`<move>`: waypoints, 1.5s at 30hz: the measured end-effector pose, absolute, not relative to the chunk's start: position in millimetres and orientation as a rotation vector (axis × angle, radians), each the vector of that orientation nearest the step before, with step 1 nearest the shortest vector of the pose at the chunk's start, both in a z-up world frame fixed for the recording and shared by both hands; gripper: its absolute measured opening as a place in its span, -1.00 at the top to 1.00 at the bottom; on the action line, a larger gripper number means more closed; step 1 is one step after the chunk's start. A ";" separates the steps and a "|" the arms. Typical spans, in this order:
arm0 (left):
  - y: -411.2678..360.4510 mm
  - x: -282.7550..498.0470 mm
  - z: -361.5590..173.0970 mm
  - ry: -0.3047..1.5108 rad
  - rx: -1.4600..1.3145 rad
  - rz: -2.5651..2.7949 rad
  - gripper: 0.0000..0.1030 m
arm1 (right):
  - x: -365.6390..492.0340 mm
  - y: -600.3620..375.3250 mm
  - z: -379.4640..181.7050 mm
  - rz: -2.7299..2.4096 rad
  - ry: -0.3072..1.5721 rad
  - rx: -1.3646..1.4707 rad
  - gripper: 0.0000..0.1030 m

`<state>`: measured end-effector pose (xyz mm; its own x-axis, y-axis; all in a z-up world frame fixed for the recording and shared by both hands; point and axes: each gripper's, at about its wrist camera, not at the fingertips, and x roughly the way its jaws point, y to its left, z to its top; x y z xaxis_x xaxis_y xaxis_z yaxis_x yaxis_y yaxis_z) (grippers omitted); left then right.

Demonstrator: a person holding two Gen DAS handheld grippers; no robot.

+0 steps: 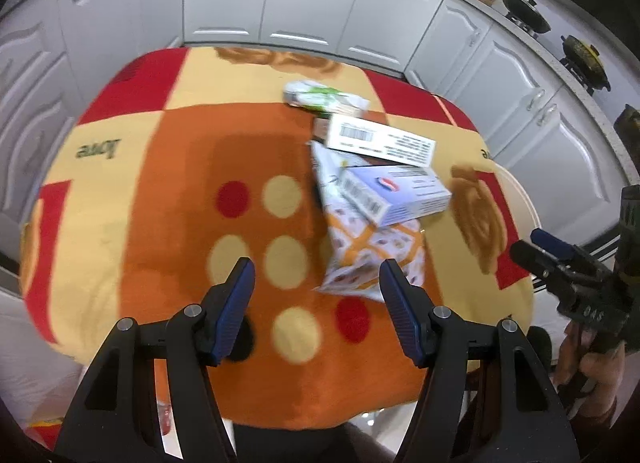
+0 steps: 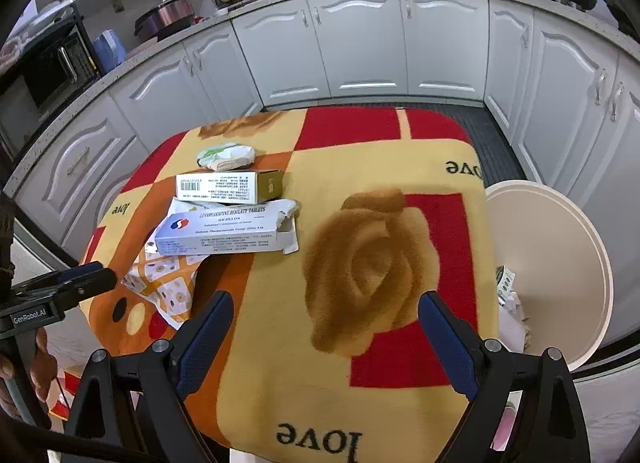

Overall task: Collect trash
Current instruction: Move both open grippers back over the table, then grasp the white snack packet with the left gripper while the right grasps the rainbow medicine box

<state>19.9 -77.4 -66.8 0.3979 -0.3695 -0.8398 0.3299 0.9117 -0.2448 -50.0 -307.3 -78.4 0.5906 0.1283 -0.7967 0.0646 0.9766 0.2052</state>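
Both tongs hang open and empty over the blanket: left gripper (image 1: pixel 316 303), right gripper (image 2: pixel 326 343). Trash pile sits just ahead of the left one. That patterned wrapper (image 1: pixel 368 259) looks light and crinkly; I'd pinch its near edge. Blue box (image 2: pixel 224 233) looks stiff but crushable, so grab across its narrow sides.

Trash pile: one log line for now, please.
left gripper: open, empty | right gripper: open, empty | trash pile: on table | bin: beside table
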 end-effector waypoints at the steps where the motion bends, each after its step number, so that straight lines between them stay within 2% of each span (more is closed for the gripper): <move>1: -83.0 21.2 -68.0 1.072 -0.042 -0.453 -0.24 | -49.8 -307.3 -78.8 0.038 0.942 0.225 -0.78; 3: -92.4 25.6 -71.0 1.077 -0.040 -0.469 -0.38 | -50.1 -309.0 -78.3 0.037 0.943 0.230 -0.78; 12: -129.0 50.6 -101.5 1.174 -0.030 -0.508 -0.39 | -45.8 -316.6 -83.5 0.047 0.956 0.293 -0.78; 14: -127.4 50.2 -99.6 1.150 -0.048 -0.510 -0.30 | -43.3 -315.8 -85.7 0.047 0.964 0.290 -0.78; 15: -126.9 50.0 -99.0 1.149 -0.046 -0.524 0.04 | -42.6 -314.9 -86.4 0.048 0.967 0.290 -0.78; 20: -114.3 40.6 -94.7 1.126 0.019 -0.528 0.18 | -35.1 -306.7 -89.9 0.065 0.981 0.275 -0.78; 31: -13.5 34.7 -78.0 1.095 -0.041 -0.364 0.19 | 2.5 -272.0 -83.0 0.153 0.960 0.204 -0.78; 39: -5.3 32.6 -84.7 1.095 -0.067 -0.358 0.19 | 50.5 -241.0 -85.5 0.210 1.023 0.138 -0.78; 40: -4.4 32.6 -85.2 1.094 -0.065 -0.357 0.19 | 52.0 -239.1 -87.2 0.199 1.029 0.127 -0.70; 43: -5.4 33.9 -85.1 1.093 -0.068 -0.361 0.19 | 68.5 -237.0 -98.4 0.112 1.059 0.062 -0.24; 45: -5.8 35.3 -83.9 1.087 -0.074 -0.366 0.19 | 84.2 -240.7 -107.1 0.091 1.079 0.074 -0.17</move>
<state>35.3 -5.8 -83.9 0.4114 -0.3262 -0.8511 0.2546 0.9377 -0.2364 84.2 -240.7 -107.1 0.4689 0.1102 -0.8764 -0.0383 0.9938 0.1045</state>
